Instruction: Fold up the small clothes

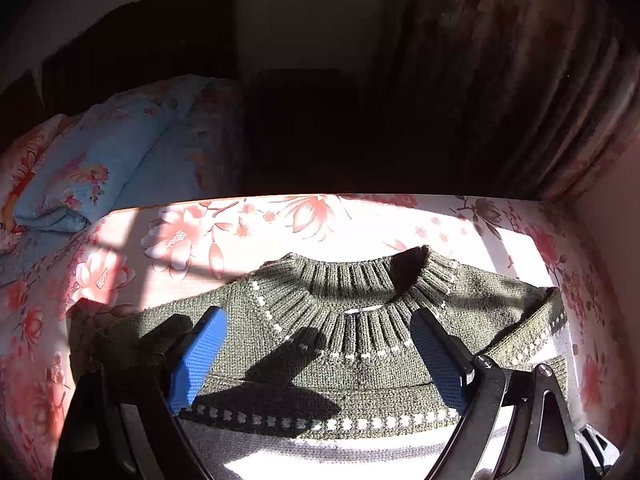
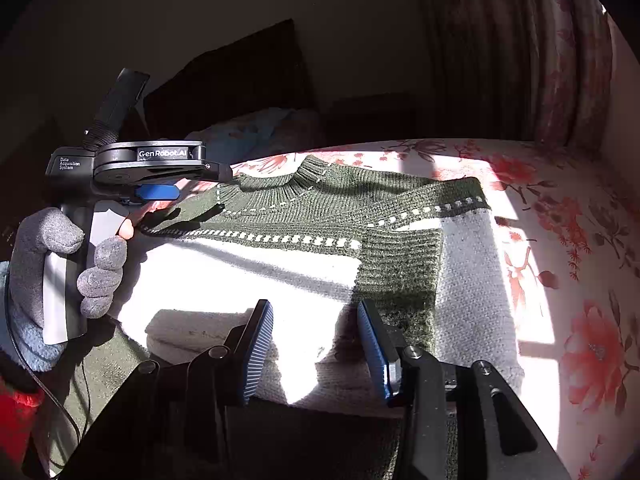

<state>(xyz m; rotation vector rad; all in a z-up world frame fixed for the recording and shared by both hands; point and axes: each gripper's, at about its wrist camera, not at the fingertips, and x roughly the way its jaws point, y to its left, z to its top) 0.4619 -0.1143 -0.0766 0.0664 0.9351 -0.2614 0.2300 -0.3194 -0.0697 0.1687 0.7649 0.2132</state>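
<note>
A small knit sweater (image 1: 352,344), dark green above and white below with a white dotted band, lies flat on the floral bed. Its ribbed collar (image 1: 360,292) points away from me. My left gripper (image 1: 316,356) is open and empty, its blue pads spread either side of the collar, just above the chest. In the right wrist view the sweater (image 2: 320,216) has its right sleeve (image 2: 400,264) folded across the body. My right gripper (image 2: 316,344) is open and empty over the white lower part. The left gripper (image 2: 160,184) shows there at the sweater's left shoulder.
The floral sheet (image 1: 248,224) covers the bed in strong sunlight. A blue floral pillow (image 1: 92,168) lies at the far left. A dark curtain (image 1: 520,80) hangs behind at the right. A gloved hand (image 2: 60,264) holds the left gripper's handle.
</note>
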